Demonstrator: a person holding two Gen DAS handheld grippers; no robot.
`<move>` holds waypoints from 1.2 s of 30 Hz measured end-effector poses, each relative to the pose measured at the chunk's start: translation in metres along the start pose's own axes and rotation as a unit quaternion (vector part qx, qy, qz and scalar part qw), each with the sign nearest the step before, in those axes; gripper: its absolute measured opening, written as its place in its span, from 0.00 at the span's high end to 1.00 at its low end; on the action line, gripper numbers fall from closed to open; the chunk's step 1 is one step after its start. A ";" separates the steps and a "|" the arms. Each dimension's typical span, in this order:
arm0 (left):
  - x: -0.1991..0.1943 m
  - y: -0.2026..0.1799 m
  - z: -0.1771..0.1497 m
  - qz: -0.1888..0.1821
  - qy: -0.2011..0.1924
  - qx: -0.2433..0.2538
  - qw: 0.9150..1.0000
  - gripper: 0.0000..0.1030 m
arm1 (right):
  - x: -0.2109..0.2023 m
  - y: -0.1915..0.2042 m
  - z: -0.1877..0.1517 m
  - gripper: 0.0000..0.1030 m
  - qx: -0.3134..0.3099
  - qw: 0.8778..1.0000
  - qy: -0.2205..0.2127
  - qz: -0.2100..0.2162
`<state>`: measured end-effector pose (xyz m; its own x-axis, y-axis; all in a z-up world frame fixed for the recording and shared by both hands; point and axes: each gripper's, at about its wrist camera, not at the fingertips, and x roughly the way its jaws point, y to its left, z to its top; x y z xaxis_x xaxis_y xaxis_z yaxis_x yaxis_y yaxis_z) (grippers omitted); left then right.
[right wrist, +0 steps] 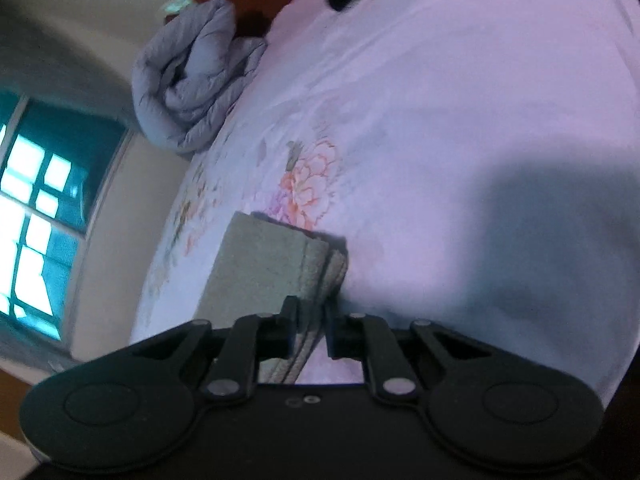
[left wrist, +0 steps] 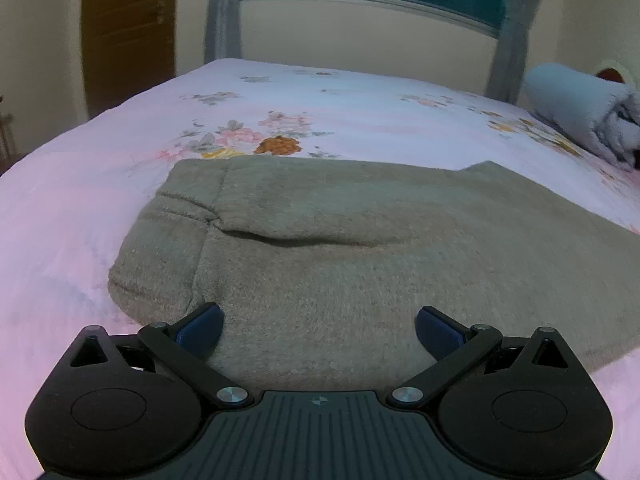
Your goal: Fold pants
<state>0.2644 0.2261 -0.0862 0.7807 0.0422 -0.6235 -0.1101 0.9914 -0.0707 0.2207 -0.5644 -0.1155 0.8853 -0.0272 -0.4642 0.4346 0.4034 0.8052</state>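
Left claw (left wrist: 319,330) wide open, empty, hovering over the near edge of the pants (left wrist: 320,248), which lie flat and lengthwise-doubled on the floral bed (left wrist: 80,184); waistband end at left, probably staged to pin or grab that end. Right claw (right wrist: 311,330) nearly closed, pinching the stacked layered edge at the pants' far end, likely to carry it across for the next fold. Rolled grey blanket (right wrist: 192,80) sits well clear.

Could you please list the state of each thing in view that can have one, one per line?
pants: partly folded, lying on the bed.
left gripper: open, over the pants, holding nothing.
right gripper: shut on the pants' layered edge.
quilt: rolled up on the bed.
door: closed.
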 end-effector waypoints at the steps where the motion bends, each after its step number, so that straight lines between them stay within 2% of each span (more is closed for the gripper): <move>1: -0.003 0.002 0.002 -0.005 0.000 0.000 1.000 0.00 | -0.007 0.004 -0.002 0.92 -0.013 1.000 -0.005 -0.009; 2: -0.009 0.005 0.005 -0.010 -0.005 -0.006 1.000 0.00 | -0.016 0.012 -0.005 0.88 -0.038 0.999 -0.021 -0.024; 3: -0.016 0.007 0.008 -0.009 -0.014 -0.012 1.000 0.00 | -0.028 0.023 -0.009 0.89 -0.067 0.996 -0.037 -0.038; 6: -0.041 0.003 0.015 -0.011 -0.056 -0.017 0.998 0.00 | -0.052 0.059 -0.031 0.87 -0.130 0.991 -0.040 0.006; 8: -0.037 -0.002 0.016 -0.011 -0.042 -0.012 0.999 0.00 | -0.044 0.083 -0.059 0.86 -0.142 0.988 0.015 0.065; 10: -0.022 -0.004 0.012 0.006 -0.010 0.002 1.000 0.00 | -0.019 0.108 -0.102 0.85 -0.137 0.977 0.109 0.124; 11: -0.014 -0.001 0.006 0.017 0.000 0.004 1.000 0.00 | -0.006 0.120 -0.128 0.85 -0.135 0.967 0.153 0.151; 12: -0.009 0.004 0.000 0.011 0.004 0.000 1.000 0.00 | 0.006 0.133 -0.156 0.85 -0.136 0.958 0.193 0.164; 14: -0.007 0.007 -0.008 0.006 -0.005 0.010 1.000 0.00 | 0.023 0.156 -0.209 0.86 -0.135 0.935 0.258 0.202; 16: -0.007 0.007 -0.008 0.003 -0.006 0.019 1.000 0.00 | 0.035 0.167 -0.246 0.85 -0.102 0.923 0.299 0.220; 17: -0.008 0.009 -0.007 -0.002 -0.007 0.020 1.000 0.00 | 0.044 0.169 -0.264 0.86 -0.066 0.913 0.328 0.234; 20: -0.011 0.018 -0.006 -0.021 -0.006 0.030 0.999 0.01 | 0.063 0.159 -0.302 0.85 -0.018 0.901 0.373 0.220; 21: -0.012 0.021 -0.007 -0.028 -0.006 0.030 0.999 0.02 | 0.072 0.149 -0.312 0.99 -0.003 0.896 0.396 0.199; 22: -0.014 0.023 -0.008 -0.034 -0.007 0.029 0.999 0.03 | 0.081 0.139 -0.319 1.00 -0.016 0.899 0.408 0.158; 24: -0.017 0.029 -0.008 -0.042 -0.010 0.021 0.999 0.08 | 0.082 0.130 -0.317 1.00 -0.029 0.901 0.404 0.158; 26: -0.023 0.033 -0.008 -0.049 -0.014 0.011 0.999 0.09 | 0.068 0.138 -0.308 1.00 -0.055 0.908 0.386 0.154; 27: -0.025 0.032 -0.007 -0.047 -0.015 0.008 0.999 0.08 | 0.059 0.144 -0.303 0.84 -0.070 0.910 0.373 0.165; 30: -0.032 0.019 -0.003 -0.021 -0.029 0.015 0.999 0.08 | 0.047 0.160 -0.297 0.82 -0.083 0.903 0.371 0.200; 33: -0.035 0.010 0.001 -0.007 -0.031 0.001 1.000 0.08 | 0.052 0.176 -0.304 0.80 -0.109 0.894 0.381 0.210; 35: -0.038 0.007 0.003 0.008 -0.031 -0.009 0.999 0.07 | 0.059 0.182 -0.315 0.77 -0.151 0.890 0.390 0.183; 36: -0.040 0.006 0.003 0.014 -0.032 -0.013 0.999 0.07 | 0.067 0.185 -0.320 0.83 -0.173 0.889 0.394 0.158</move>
<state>0.2348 0.2306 -0.0591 0.8148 0.0780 -0.5745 -0.1473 0.9862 -0.0750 0.3070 -0.1992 -0.1159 0.5042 0.7312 -0.4596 -0.0118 0.5380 0.8429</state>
